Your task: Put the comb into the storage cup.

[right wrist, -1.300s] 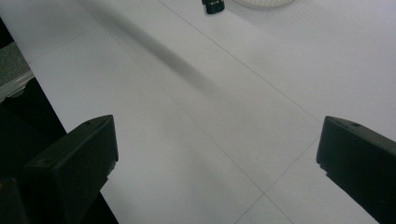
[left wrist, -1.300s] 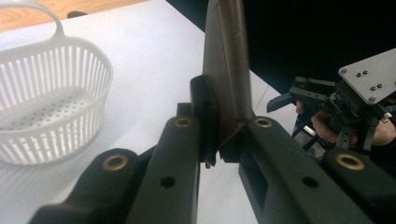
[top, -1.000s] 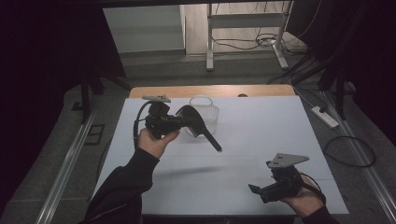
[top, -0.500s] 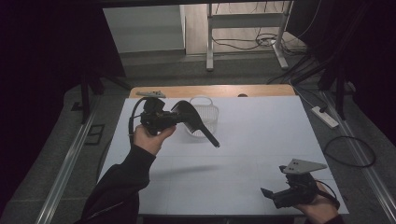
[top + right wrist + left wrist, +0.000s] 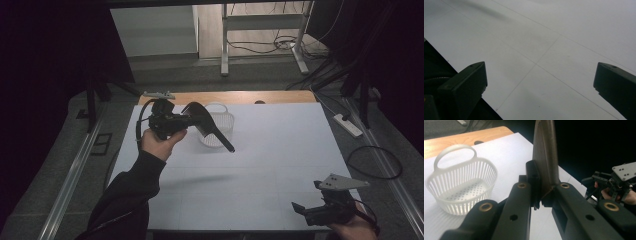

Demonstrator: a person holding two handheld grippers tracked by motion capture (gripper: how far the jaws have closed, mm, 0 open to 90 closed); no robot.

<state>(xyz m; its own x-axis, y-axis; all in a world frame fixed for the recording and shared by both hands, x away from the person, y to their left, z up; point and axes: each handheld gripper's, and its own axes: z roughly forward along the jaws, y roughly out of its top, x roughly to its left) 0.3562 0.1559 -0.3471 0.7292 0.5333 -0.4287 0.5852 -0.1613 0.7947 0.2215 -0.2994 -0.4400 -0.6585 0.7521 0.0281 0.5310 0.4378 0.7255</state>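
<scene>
The left gripper (image 5: 192, 121) is clamped on the one black hairbrush (image 5: 207, 125), its jaws pressing the brush's ribbed head from both sides in the left gripper view (image 5: 541, 195), so that the handle slants down and out past the jaws toward the middle of the table (image 5: 280, 150). Directly behind the brush, near the table's far edge and left of its middle, stands the one white slatted basket (image 5: 218, 131) with an arched handle, upright and empty; in the high view the brush handle crosses in front of its rim, and whether they touch cannot be told. The right gripper (image 5: 307, 213) sits at the near right corner, well apart from brush and basket, its jaws spread wide over bare tabletop with nothing between them (image 5: 539, 82). Two grippers, one brush and one basket make up the count. The whole right half of the white tabletop and the near centre lie free.
</scene>
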